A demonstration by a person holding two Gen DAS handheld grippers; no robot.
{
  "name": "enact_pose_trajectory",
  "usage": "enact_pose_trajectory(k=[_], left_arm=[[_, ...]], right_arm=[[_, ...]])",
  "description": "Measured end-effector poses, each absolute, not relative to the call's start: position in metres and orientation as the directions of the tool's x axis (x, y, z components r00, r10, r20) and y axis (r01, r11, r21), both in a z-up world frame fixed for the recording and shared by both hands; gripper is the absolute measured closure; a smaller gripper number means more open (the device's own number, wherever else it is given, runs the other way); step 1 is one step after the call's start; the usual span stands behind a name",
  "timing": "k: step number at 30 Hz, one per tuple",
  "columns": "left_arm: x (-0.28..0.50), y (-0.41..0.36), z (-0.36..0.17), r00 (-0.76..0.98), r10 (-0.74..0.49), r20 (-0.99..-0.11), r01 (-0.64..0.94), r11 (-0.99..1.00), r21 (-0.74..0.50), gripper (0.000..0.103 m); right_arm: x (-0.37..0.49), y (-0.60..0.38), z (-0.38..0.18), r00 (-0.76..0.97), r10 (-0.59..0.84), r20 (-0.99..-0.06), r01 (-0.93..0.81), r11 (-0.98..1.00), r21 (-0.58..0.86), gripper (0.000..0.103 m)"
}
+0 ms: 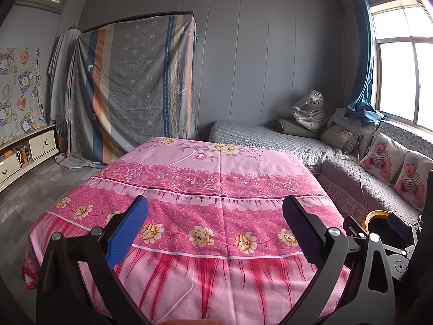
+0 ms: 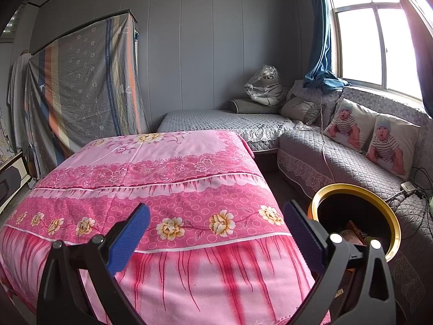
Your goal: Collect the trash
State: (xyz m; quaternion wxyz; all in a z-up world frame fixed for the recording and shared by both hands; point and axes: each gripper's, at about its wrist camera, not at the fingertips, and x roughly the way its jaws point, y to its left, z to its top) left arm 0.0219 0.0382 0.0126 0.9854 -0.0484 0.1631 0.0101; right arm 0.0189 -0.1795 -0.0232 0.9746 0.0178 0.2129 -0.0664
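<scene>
Pink cloth (image 2: 162, 189) is bare beside the bin (image 2: 379, 195), wrappers (image 2: 351, 234) already inside; both grippers (image 1: 215, 227) (image 2: 216, 233) are held released, empty.

Right gripper (image 2: 216, 233) jaws wide apart over pink cloth (image 2: 167, 189); gold-rimmed bin (image 2: 389, 211) (wrappers inside, seemingly) beside

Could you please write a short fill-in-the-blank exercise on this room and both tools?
1. The left tool and right tool both stand ____.
2. The cloth on the table is mostly ____.
3. The bin has a ____ rim.
4. Wrappers lie ____ the bin.

Missing words: open; pink; gold; inside
</scene>
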Motion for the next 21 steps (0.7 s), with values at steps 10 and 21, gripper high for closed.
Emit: enact_pose_trajectory(k=[10, 21], left_arm=[[0.0233, 0.0394, 0.0124, 0.945, 0.001, -0.327, -0.034, 0.995, -0.098, 0.008], [0.0235, 0.0396, 0.0132, 0.945, -0.002, -0.327, -0.032, 0.995, -0.098, 0.008]], right_arm=[[0.0185, -0.18, -0.0239, 0.9, -0.123, -0.419, 0.139, 0.99, 0.009, 0.008], [0.0194, -0.1811, -0.0229, 0.899, -0.121, -0.42, 0.138, 0.99, 0.009, 0.008]])
